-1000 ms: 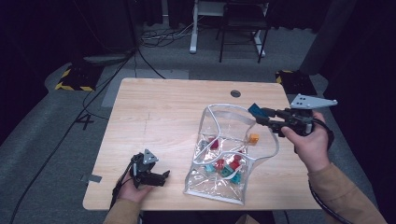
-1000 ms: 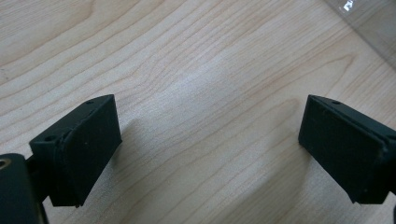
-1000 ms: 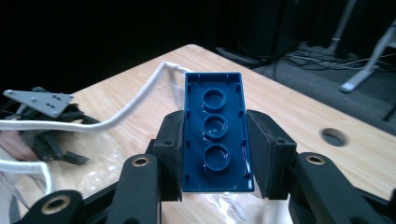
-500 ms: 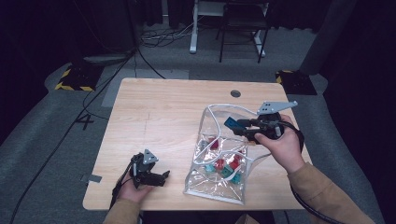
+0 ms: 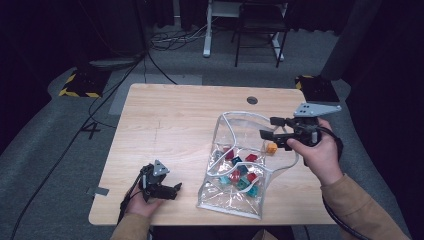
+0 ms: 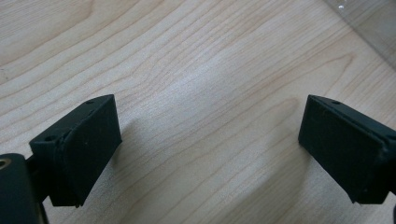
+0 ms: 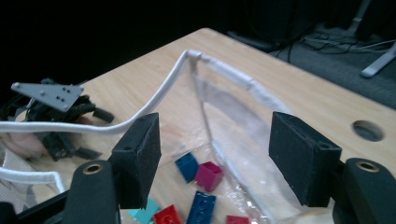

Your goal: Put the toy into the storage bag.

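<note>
A clear plastic bag [image 5: 235,195] with a white corded rim [image 7: 187,74] lies on the wooden table [image 5: 170,120]. It holds several bricks in red, blue and teal [image 5: 240,175], and an orange brick [image 5: 271,147] sits near its right side. My right gripper [image 5: 267,128] hovers over the bag's mouth. Its jaws have just been opening and stand open with nothing between them [image 7: 219,158]. Below them lie a blue brick [image 7: 187,165] and a magenta brick [image 7: 208,175]. My left gripper [image 5: 170,190] rests near the front left edge, open over bare wood [image 6: 210,140].
A round cable hole [image 5: 252,100] sits in the table's far right part. Beyond the table are a chair [image 5: 260,30], desk legs and floor cables [image 5: 165,45]. A black-and-yellow striped item [image 5: 80,85] lies on the floor at the left.
My right gripper moved left to over the bag's mouth and its jaws spread apart. The blue piece seen at its tips earlier is no longer there. The left gripper stayed put.
</note>
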The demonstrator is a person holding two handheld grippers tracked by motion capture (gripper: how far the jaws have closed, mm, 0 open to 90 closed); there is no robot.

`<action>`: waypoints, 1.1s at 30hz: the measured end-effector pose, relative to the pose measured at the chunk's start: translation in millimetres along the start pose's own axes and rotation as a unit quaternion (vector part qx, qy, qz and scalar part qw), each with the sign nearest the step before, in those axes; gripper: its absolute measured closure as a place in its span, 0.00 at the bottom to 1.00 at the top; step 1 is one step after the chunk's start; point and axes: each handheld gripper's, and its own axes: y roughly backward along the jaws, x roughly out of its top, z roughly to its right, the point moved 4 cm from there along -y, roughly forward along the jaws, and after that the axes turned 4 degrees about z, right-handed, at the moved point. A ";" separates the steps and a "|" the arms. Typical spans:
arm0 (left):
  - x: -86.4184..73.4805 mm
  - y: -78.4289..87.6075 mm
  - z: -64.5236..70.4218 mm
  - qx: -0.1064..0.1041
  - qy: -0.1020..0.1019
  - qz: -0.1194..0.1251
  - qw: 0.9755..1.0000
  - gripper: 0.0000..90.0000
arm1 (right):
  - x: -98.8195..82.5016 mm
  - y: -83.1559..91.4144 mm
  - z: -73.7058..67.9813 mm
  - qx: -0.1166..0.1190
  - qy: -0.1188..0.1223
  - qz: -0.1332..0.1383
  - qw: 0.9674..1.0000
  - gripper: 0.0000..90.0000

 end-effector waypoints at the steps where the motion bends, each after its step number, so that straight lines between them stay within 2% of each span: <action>1: 0.0 0.0 0.0 0.000 0.000 0.000 1.000 0.06 | 0.9 4.1 3.2 -0.005 0.000 0.003 1.000 0.38; 11: 0.0 0.0 0.0 0.000 0.000 0.000 1.000 0.06 | 2.1 35.0 36.1 -0.053 0.006 0.030 0.998 0.35; 14: 0.0 0.0 0.0 0.000 0.000 0.000 1.000 0.06 | 0.9 40.9 46.1 -0.066 0.000 0.039 0.997 0.35; 21: -0.1 0.0 0.2 -0.001 0.001 0.000 1.000 0.06 | -7.9 48.8 72.1 -0.099 -0.015 0.037 0.994 0.34; 24: -0.1 0.0 0.2 -0.001 0.001 0.000 1.000 0.06 | -12.7 50.0 81.0 -0.101 -0.033 0.039 0.994 0.34; 30: 0.0 0.0 0.1 0.000 0.001 0.000 1.000 0.06 | -23.5 45.3 96.7 -0.117 -0.039 0.029 0.992 0.34; 33: 0.0 0.0 0.0 0.000 0.000 0.000 1.000 0.06 | -38.8 34.8 107.2 -0.121 -0.044 0.015 0.992 0.34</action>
